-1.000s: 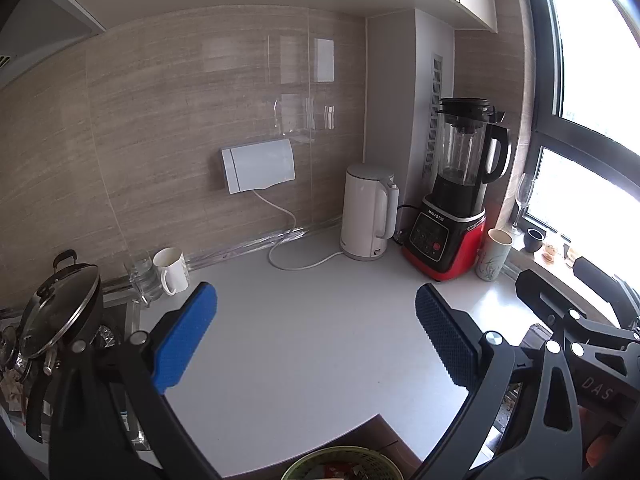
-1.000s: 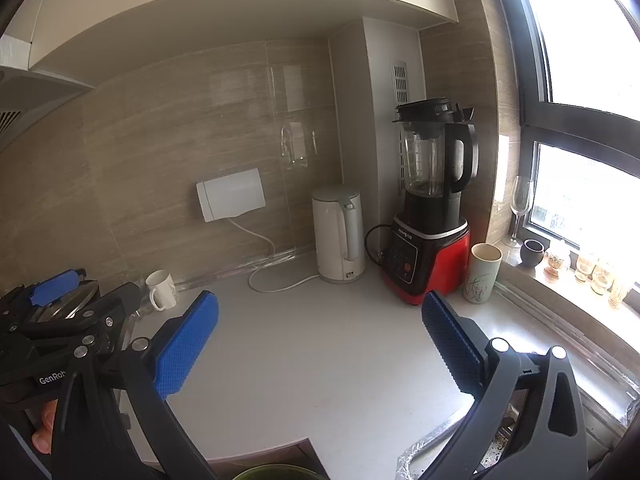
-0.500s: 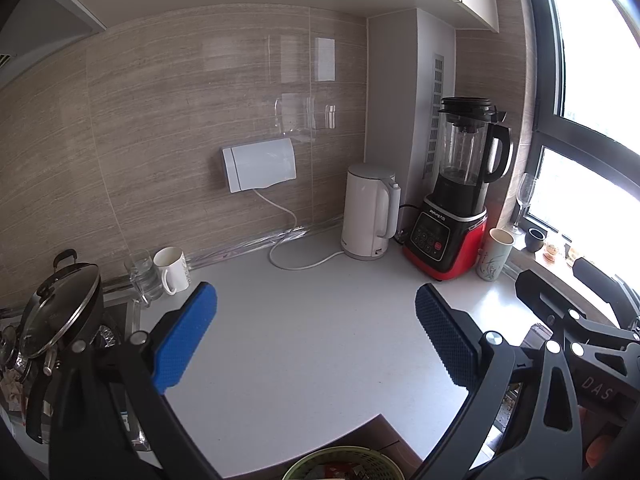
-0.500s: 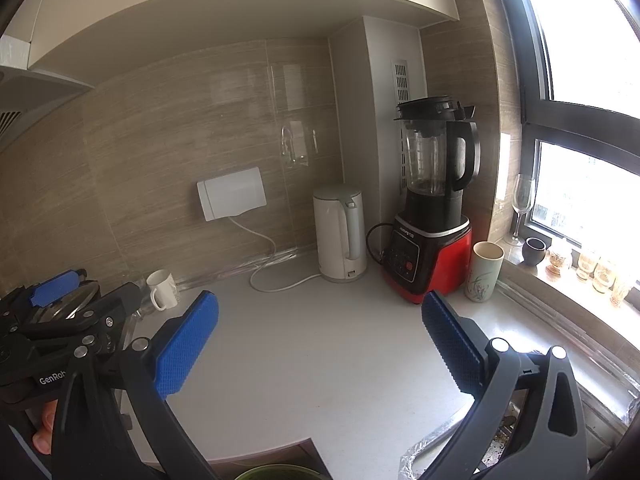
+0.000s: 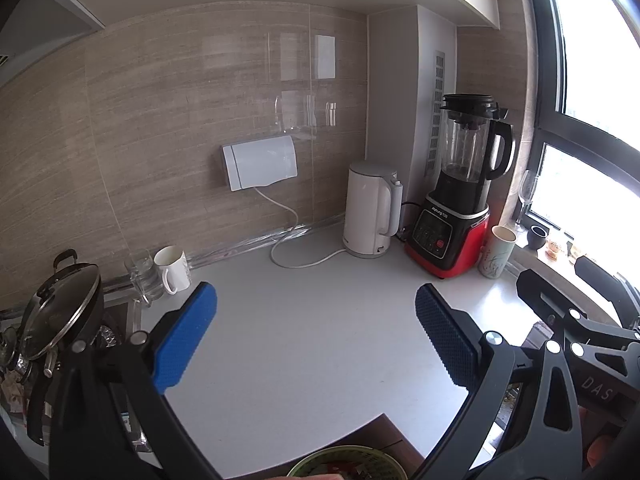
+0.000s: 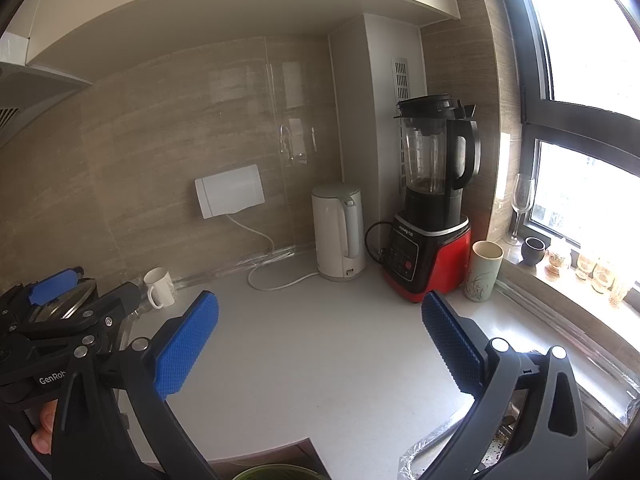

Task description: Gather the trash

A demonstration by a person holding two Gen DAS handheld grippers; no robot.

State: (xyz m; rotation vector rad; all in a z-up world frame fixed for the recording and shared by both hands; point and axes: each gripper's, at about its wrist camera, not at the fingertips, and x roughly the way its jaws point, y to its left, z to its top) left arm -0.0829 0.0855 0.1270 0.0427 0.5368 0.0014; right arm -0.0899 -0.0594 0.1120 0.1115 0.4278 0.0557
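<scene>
Change since a second ago: almost nothing; both views have drifted very slightly, appliances sitting a touch further right in frame, both claws as wide as before.
Left gripper [image 5: 316,344]: released, blue pads spread wide with nothing between them, held above the white countertop [image 5: 304,344], apparently poised while the person looks for something to pick up.
Right gripper [image 6: 320,344]: likewise released and empty, level with its partner; the left unit shows at the lower left of its view, a person's fingertips [image 6: 42,432] wrapped under it.
Trash: no loose scrap is visible on the open worktop. A judgement only: collecting has not visibly begun here.
Green basket [image 5: 346,462]: round perforated container at the bottom edge, below the counter's front lip; bits of red and pale material lie inside, too cropped to name. Likely the bin or the trash source; which one cannot be told.
White kettle [image 5: 370,210]: upright by the back wall, cord looping to a wall box [image 5: 260,162], parked clear of the work area.
Blender [image 5: 460,196]: red-based, dark jug seemingly empty, in the corner beside the kettle.
Tall cup [image 5: 496,252]: stands just beside the blender; contents hidden.
White mug [image 5: 172,270]: at the left, next to a clear glass [image 5: 144,280]; nothing visible inside either.
Pot with glass lid [image 5: 60,312]: far left, contents unseen.
</scene>
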